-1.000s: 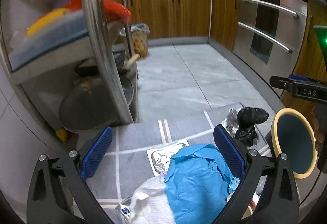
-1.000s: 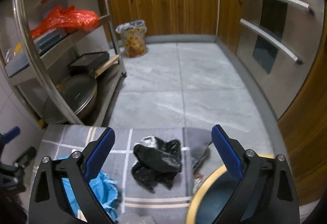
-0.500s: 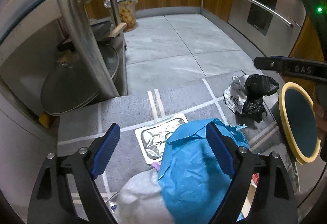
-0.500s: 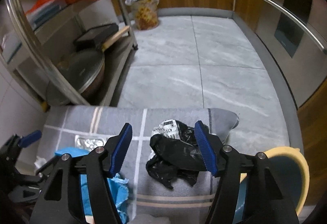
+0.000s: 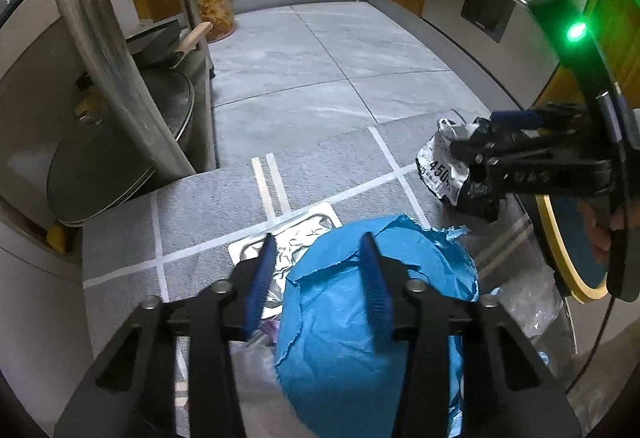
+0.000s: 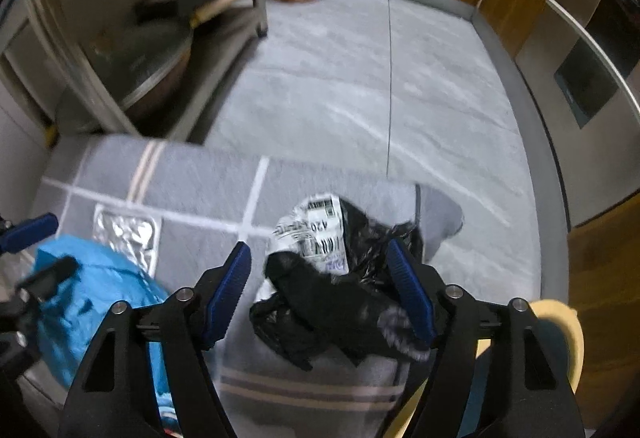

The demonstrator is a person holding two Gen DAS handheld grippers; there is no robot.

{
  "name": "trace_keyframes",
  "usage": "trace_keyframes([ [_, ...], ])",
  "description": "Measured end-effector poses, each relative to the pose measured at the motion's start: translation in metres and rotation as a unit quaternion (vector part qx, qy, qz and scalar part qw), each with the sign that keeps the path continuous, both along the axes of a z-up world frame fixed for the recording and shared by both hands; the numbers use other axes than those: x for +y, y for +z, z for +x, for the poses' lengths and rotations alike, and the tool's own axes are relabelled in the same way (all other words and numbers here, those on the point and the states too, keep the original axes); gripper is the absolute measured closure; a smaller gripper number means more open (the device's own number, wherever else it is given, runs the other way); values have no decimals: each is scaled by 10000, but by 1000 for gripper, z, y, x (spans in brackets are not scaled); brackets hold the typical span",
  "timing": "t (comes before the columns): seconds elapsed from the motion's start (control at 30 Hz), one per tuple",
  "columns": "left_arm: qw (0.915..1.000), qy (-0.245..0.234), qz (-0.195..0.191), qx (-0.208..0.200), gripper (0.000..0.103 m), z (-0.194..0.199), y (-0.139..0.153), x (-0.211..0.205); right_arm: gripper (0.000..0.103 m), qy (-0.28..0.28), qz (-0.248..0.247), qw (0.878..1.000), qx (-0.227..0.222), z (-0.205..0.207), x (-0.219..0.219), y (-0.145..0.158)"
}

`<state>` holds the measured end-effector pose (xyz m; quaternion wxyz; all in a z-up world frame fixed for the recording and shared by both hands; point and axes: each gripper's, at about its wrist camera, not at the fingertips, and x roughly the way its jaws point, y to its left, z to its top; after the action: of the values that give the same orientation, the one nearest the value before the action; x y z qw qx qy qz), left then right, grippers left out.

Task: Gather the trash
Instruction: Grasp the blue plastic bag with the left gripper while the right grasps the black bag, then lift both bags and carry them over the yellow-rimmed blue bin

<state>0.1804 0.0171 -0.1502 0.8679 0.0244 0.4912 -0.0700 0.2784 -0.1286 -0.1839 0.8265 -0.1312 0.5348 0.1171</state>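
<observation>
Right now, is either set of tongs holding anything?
Not firmly. Right tongs straddle the black bag, pads apart from it. Left tongs bracket the blue wrapper's top edge, still unclamped.

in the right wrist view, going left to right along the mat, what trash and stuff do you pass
Blue plastic bag → foil tray, its near edge tucked behind the bag → black bag with the white printed wrapper, lying between the right gripper fingers → yellow-rimmed round bin at the far right.

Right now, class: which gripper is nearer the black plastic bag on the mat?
Right. The right gripper straddles the black plastic bag, one finger on each side; the left gripper sits apart, at the blue bag.
</observation>
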Motion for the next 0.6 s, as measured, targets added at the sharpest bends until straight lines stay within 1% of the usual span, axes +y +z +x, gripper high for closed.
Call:
trace_keyframes([
  [0.03, 10000, -34, -20, 24, 71, 0, 0, -1, 50, -19, -1, 10000, 65, 0, 0, -2],
  [0.07, 10000, -67, -21, 36, 73, 0, 0, -2, 60, -63, 46, 9999, 144, 1, -2, -3],
  [0.1, 9999, -125, -17, 30, 78, -1, 1, -5, 68, -87, 88, 9998, 174, 0, -3, -3],
  [0.13, 9999, -159, -12, 28, 81, -2, 1, -5, 73, -126, 160, 9995, 243, 1, -4, -3],
  [0.17, 9998, -191, 3, 20, 82, -3, 2, -7, 78, -153, 197, 9993, 276, 0, -5, -3],
  [0.23, 9997, -228, -5, -5, 88, -4, 5, -8, 79, -179, 310, 9989, 302, -1, -8, 0],
  [0.37, 9996, -246, -55, -146, 91, -9, 15, -10, 79, -137, 572, 9982, 128, -8, -9, 17],
  [0.5, 9989, -267, -47, -388, 96, -18, 31, -14, 80, -66, 698, 9974, -136, -18, -9, 37],
  [0.6, 9981, -264, -36, -553, 96, -23, 44, -15, 80, -53, 797, 9964, -286, -23, -10, 49],
])
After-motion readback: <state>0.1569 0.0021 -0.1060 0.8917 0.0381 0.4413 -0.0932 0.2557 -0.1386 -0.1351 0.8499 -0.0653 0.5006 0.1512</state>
